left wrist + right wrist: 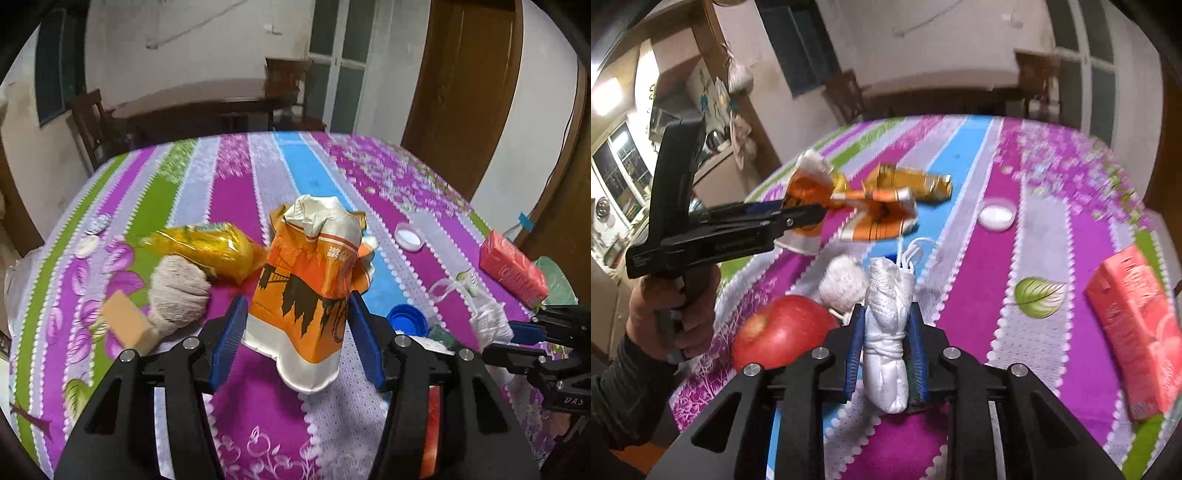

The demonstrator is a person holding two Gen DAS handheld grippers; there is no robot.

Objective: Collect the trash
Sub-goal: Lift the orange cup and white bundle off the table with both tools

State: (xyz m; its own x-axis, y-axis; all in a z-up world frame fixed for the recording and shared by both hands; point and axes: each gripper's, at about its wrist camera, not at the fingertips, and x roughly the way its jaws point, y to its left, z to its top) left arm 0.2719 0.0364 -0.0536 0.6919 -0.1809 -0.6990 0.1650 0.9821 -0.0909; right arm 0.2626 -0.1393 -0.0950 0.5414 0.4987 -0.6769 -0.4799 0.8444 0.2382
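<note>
in the left wrist view the left gripper (295, 332) has its blue pads about half apart, pressed on both sides of a crushed orange-and-white paper cup (306, 291), which stands between them with its pale rim toward the camera and is lifted clear of the striped purple tablecloth (229, 206). just left of the cup lie a yellow plastic wrapper (210, 251), a beige ball of string (177, 291) touching it, and a tan block (129, 325) beside the ball. to the right of the cup sit a white lid (409, 236), a blue bottle cap (406, 319) and, further right, a red carton (513, 267). at the right edge the right gripper (517, 332) enters from the side, its tips closed on a white bundle (491, 325). in the right wrist view the right gripper (888, 343) has its pads nearly together, clamped on that white knotted bundle (888, 332), which runs upright between them with a loop of white cord (916, 247) at its far end. a red apple (779, 332) lies just left of the fingers, and a ball of white string (842, 284) sits behind it. the left gripper (820, 214) is seen side-on at the left, held by a hand (668, 317) in a dark sleeve, with the orange cup (812, 188) in its tips above the cloth. beyond it lie a crumpled orange-and-white wrapper (882, 218) and a gold foil wrapper (916, 184); the white lid (996, 215) and red carton (1137, 325) are to the right.
</note>
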